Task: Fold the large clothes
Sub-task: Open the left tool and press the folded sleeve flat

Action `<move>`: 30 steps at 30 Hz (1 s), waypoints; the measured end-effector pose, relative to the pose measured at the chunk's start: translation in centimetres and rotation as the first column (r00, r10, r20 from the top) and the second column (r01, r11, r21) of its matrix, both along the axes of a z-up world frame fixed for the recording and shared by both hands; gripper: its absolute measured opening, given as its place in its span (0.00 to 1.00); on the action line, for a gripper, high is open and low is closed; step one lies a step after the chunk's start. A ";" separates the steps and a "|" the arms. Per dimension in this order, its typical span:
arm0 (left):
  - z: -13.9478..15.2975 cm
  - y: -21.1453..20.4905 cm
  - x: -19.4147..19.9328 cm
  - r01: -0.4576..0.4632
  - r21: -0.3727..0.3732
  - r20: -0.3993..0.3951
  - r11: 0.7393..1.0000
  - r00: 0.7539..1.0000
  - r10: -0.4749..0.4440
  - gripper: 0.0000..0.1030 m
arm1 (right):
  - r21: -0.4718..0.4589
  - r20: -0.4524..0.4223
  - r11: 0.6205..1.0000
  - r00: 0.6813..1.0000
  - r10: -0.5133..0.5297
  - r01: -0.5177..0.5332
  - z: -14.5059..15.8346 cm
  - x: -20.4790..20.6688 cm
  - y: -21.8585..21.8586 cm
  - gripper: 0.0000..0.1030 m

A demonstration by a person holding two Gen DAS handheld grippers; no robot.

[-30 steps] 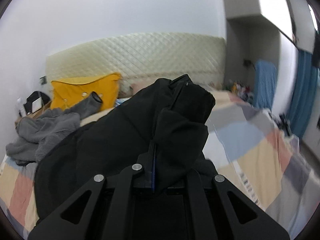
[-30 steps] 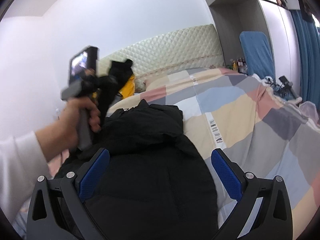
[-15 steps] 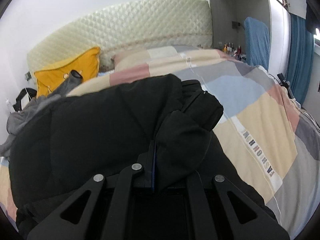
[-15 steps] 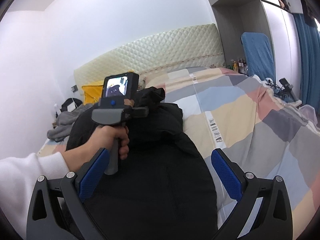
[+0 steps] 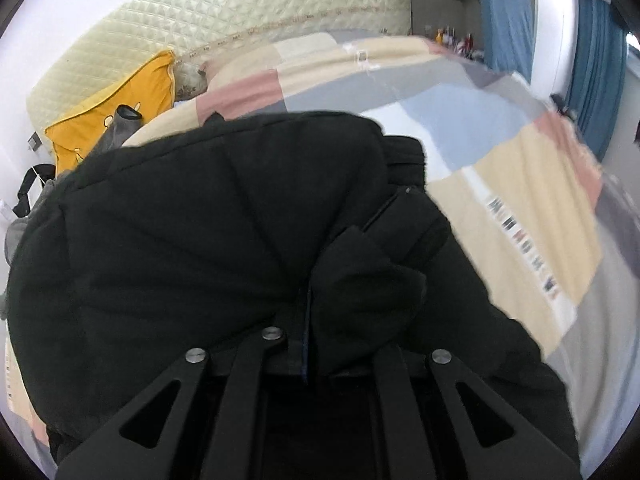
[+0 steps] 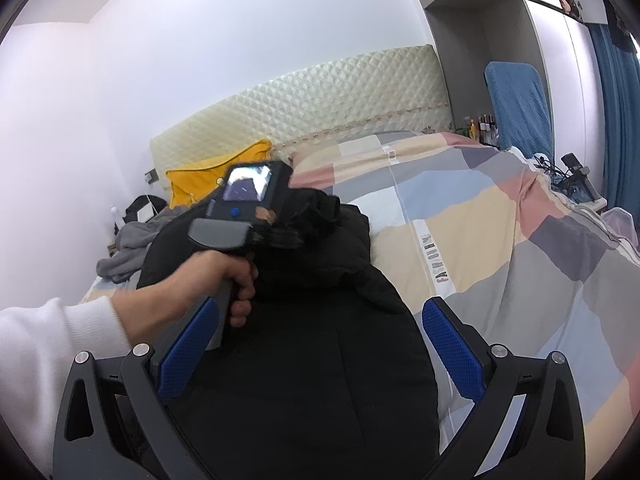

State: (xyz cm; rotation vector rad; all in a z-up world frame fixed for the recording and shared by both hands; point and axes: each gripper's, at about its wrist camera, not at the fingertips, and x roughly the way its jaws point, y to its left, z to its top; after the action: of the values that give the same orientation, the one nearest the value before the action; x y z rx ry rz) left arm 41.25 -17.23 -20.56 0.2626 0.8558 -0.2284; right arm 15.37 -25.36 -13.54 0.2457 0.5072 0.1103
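A black padded jacket [image 6: 304, 360] lay spread on the patchwork bed cover [image 6: 500, 240], one bunched fold clenched in the left tongs [image 5: 306, 320], while the right tongs [image 6: 316, 356] hung released above its near end, a grey garment [image 6: 128, 248] lying beside it
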 end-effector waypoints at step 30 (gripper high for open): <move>0.7 31.5 -9.3 -0.462 -0.166 0.012 0.871 0.883 0.470 0.96 | -0.019 -0.088 0.979 0.976 0.200 -0.202 0.6 9.8 5.5 0.99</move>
State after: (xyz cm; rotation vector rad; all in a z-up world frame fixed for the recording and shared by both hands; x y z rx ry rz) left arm 31.92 14.28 -19.83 -0.0928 0.8198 0.1641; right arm 25.17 -19.90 -12.97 0.1720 0.6177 0.2906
